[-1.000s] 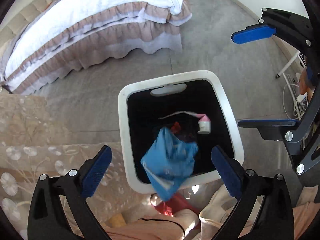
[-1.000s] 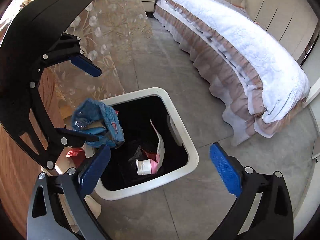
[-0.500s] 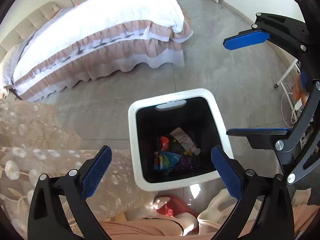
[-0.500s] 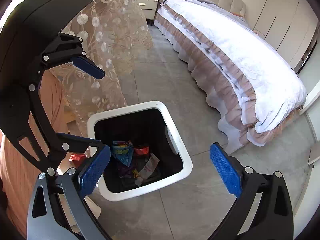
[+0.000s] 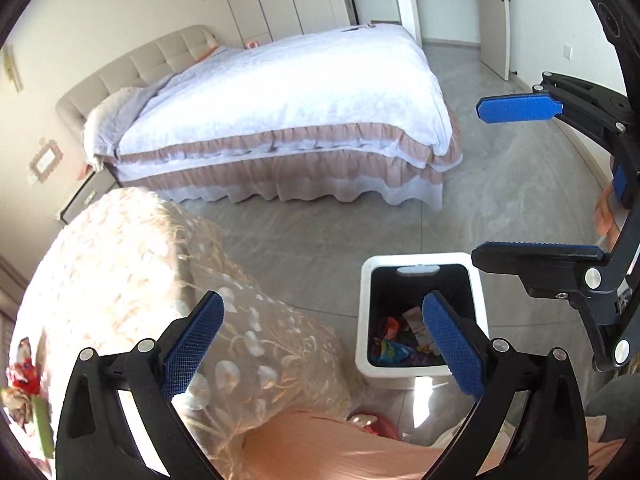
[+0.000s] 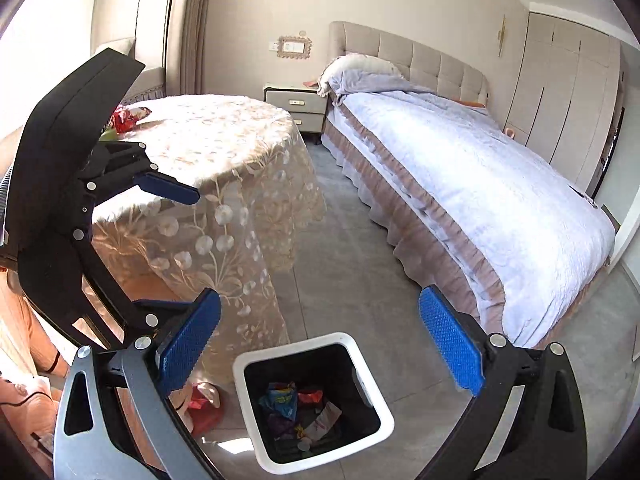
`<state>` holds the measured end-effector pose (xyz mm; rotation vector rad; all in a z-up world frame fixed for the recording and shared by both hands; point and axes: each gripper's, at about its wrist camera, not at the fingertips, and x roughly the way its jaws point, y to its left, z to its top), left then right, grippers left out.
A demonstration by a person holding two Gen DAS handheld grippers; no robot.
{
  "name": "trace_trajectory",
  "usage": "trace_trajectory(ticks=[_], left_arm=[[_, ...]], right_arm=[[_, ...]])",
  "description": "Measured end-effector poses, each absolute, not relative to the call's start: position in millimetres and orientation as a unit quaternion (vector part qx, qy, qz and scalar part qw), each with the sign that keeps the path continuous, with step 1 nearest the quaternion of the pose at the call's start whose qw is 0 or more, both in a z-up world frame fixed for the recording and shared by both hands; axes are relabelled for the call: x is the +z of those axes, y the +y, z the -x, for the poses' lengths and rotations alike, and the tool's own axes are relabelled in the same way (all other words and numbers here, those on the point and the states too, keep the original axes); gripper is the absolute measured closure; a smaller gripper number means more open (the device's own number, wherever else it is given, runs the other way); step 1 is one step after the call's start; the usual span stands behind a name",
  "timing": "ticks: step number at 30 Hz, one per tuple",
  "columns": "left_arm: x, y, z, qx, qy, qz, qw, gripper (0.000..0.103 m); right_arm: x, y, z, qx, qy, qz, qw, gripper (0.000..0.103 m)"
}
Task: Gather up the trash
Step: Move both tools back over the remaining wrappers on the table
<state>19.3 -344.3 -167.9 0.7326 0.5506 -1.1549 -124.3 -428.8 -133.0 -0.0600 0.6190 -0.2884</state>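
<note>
A white-rimmed black bin stands on the grey floor beside the table. Colourful wrappers, among them a blue packet, lie inside it. My left gripper is open and empty, raised above the table edge and left of the bin; it also shows in the right wrist view. My right gripper is open and empty, high above the bin; it also shows in the left wrist view. Red and green wrappers lie on the table's far side.
A round table with a lace floral cloth is at the left. A bed with a white quilt fills the far side. A nightstand stands between them. A red slipper lies by the bin.
The blue packet has dropped from my left gripper into the bin. Both grippers have risen and tilted up, so the bin looks smaller and the table and bed come into view.
</note>
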Motion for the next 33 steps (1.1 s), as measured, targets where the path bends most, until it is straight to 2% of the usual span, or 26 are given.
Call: trace_trajectory(ticks=[14,33], left_arm=[[-89,-228,-84,-0.403,0.215,-0.212,0.864,0.005],[-78,-60,-179,-0.192,0.253,-0.103,0.943,0.005]], right_arm=[[-75,-361,52,-0.058,0.211,0.033,0.975,0.004],[-57,-236,-80,0.078,0.201,0.053,0.975,0.004]])
